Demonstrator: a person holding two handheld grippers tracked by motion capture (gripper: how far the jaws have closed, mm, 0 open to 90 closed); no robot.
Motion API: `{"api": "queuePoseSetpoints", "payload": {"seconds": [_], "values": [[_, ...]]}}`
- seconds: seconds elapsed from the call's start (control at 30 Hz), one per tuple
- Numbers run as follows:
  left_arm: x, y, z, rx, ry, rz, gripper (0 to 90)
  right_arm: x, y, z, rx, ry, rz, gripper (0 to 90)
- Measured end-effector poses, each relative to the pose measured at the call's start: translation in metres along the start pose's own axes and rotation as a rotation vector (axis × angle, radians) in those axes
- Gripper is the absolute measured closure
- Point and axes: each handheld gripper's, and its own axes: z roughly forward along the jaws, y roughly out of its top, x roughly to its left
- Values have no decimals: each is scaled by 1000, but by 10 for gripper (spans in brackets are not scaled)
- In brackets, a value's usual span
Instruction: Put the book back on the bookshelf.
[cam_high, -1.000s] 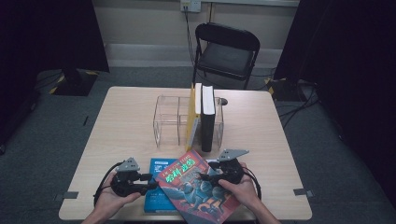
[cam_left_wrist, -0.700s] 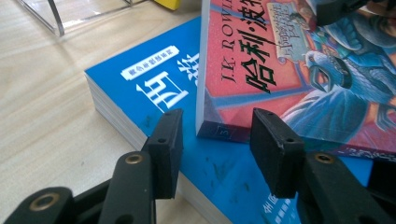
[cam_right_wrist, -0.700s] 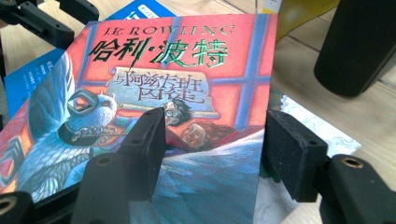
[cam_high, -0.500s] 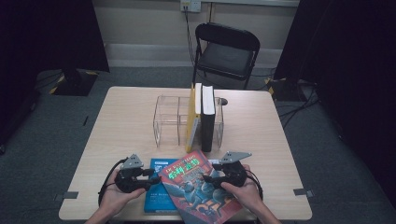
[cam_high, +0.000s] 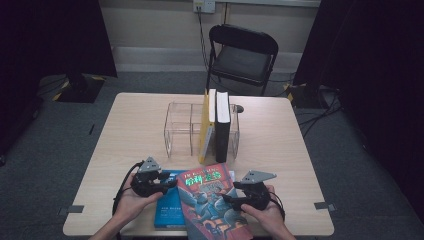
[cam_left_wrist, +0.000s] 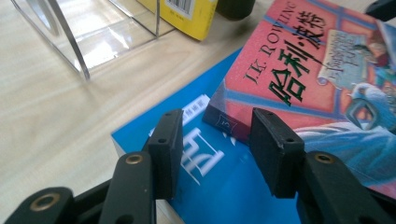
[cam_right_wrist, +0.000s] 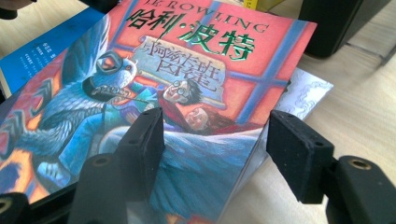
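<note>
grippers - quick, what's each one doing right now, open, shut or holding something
Left gripper: open, jaws astride the red book spine corner, not pressing.
Right gripper: open, jaws straddle the red book's edge, no grip.

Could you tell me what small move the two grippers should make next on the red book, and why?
Probably close both on the red book's side edges. It lies on the blue book, and the left gripper and right gripper each stand open, straddling an edge, pads apart from the cover. A firm grip would let them lift it, likely toward the clear rack that already holds two upright books.
</note>
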Motion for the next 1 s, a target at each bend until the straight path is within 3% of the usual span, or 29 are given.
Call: {"api": "queuePoseSetpoints", "payload": {"seconds": [0.1,0.17,0.2,0.27,0.33,0.43,0.6,0.67,0.9,1.0], "values": [[4,5,6,4,17,-11,557,6,-2,-3,7,-13,-3,357],[4,5,12,-6,67,14,659,8,-4,-5,7,-5,-1,354],[5,6,12,-11,62,-16,664,8,-5,-5,7,-3,0,354],[13,6,11,-22,11,-88,624,8,-5,-5,4,1,-2,354],[16,6,11,-29,-12,-115,583,6,-6,-5,1,15,5,355],[14,7,8,-37,-4,-123,505,0,-8,-5,-3,51,26,359],[1,2,-10,-64,-56,-115,496,-2,-5,-4,-24,28,12,410],[-5,-3,-13,-46,-91,-130,490,-6,-3,-2,-29,26,22,417],[-16,-6,2,-16,-167,-157,444,-7,-1,2,-37,6,36,421],[-21,-2,6,-3,-140,-144,404,-5,-1,2,-35,3,38,420]]}}
